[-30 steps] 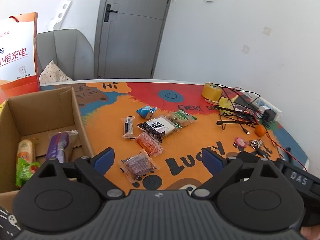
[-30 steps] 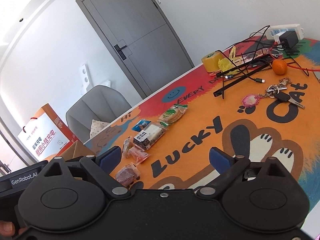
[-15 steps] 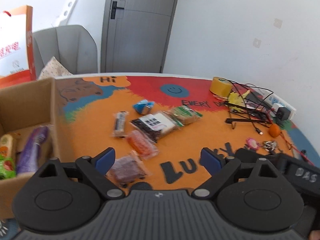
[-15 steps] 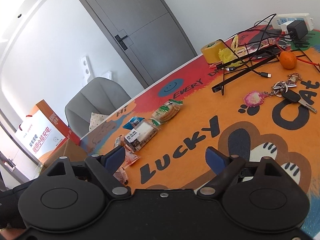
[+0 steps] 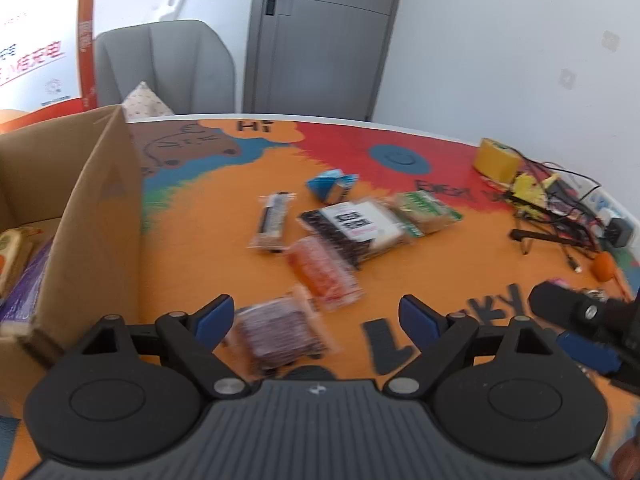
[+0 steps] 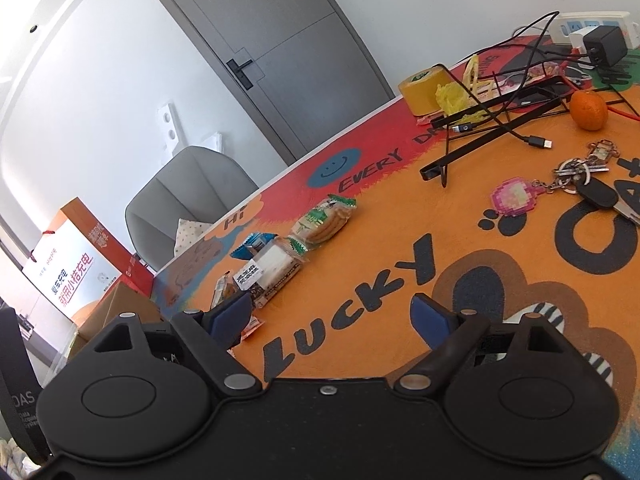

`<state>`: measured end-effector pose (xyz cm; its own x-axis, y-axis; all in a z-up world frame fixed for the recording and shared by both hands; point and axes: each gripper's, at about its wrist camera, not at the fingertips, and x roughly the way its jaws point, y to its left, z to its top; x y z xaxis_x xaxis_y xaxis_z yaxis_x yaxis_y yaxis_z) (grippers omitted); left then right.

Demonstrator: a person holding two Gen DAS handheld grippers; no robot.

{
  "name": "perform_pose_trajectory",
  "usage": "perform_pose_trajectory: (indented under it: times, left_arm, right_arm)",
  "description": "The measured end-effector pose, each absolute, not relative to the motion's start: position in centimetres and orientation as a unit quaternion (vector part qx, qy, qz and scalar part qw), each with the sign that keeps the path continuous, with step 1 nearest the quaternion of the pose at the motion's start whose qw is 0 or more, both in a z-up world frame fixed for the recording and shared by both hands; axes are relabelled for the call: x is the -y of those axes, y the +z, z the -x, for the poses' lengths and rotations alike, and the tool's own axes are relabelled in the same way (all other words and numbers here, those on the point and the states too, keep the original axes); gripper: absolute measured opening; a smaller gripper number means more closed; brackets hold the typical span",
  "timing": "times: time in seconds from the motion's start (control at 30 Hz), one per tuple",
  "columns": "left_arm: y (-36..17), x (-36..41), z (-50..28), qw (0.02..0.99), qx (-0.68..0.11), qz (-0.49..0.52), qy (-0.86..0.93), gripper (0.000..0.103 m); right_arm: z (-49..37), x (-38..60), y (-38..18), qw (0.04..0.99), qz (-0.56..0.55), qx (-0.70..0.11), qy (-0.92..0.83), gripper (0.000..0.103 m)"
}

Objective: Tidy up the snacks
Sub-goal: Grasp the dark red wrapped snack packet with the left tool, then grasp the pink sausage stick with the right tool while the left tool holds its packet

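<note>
Both the left gripper (image 5: pixel 316 318) and right gripper (image 6: pixel 332 316) hover with fingers spread wide, holding nothing.

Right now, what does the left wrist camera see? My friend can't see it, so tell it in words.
The left gripper hangs open above an orange cartoon mat, over a purple snack packet. More wrapped snacks lie scattered beyond it, such as an orange packet and a black-and-white one. A cardboard box stands on the left with snacks inside.

The left hand-held gripper (image 5: pixel 316 320) now sits lower, nearer the purple snack (image 5: pixel 280 332). The right hand-held gripper (image 6: pixel 332 320) is closer to the bench (image 6: pixel 400 216).
</note>
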<state>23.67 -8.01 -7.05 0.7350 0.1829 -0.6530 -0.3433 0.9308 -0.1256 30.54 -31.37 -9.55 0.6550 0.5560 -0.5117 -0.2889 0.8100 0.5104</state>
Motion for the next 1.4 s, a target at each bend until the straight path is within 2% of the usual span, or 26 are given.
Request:
perform_pose_trajectory:
  times: [0.5, 0.53, 0.57, 0.6, 0.67, 0.8, 1.4]
  left_arm:
    - [-9.2, 5.1, -23.0, 0.916, -0.329, 0.151, 0.17, 0.088]
    - [-9.3, 5.2, -23.0, 0.917, -0.328, 0.149, 0.171, 0.085]
    - [-9.3, 5.3, -23.0, 0.918, -0.327, 0.143, 0.173, 0.072]
    - [-9.3, 5.4, -23.0, 0.92, -0.324, 0.14, 0.169, 0.055]
    - [-9.2, 5.0, -22.8, 0.92, -0.322, 0.15, 0.166, 0.04]
    - [-8.8, 4.2, -22.5, 0.917, -0.325, 0.17, 0.156, 0.034]
    - [-6.1, 2.0, -20.4, 0.926, -0.291, 0.178, 0.163, 0.032]
  right_arm:
    - [-31.1, 26.2, -9.7, 0.883, -0.14, -0.357, 0.27, 0.087]
    - [-31.1, 26.0, -9.7, 0.883, -0.139, -0.358, 0.269, 0.087]
    - [-31.2, 25.9, -9.7, 0.883, -0.136, -0.359, 0.269, 0.087]
    - [-31.2, 25.7, -9.7, 0.884, -0.133, -0.359, 0.269, 0.087]
    - [-31.4, 25.4, -9.7, 0.884, -0.128, -0.36, 0.269, 0.087]
    - [-31.8, 24.4, -9.8, 0.883, -0.116, -0.365, 0.271, 0.085]
    - [-32.1, 21.0, -9.9, 0.881, -0.085, -0.374, 0.276, 0.078]
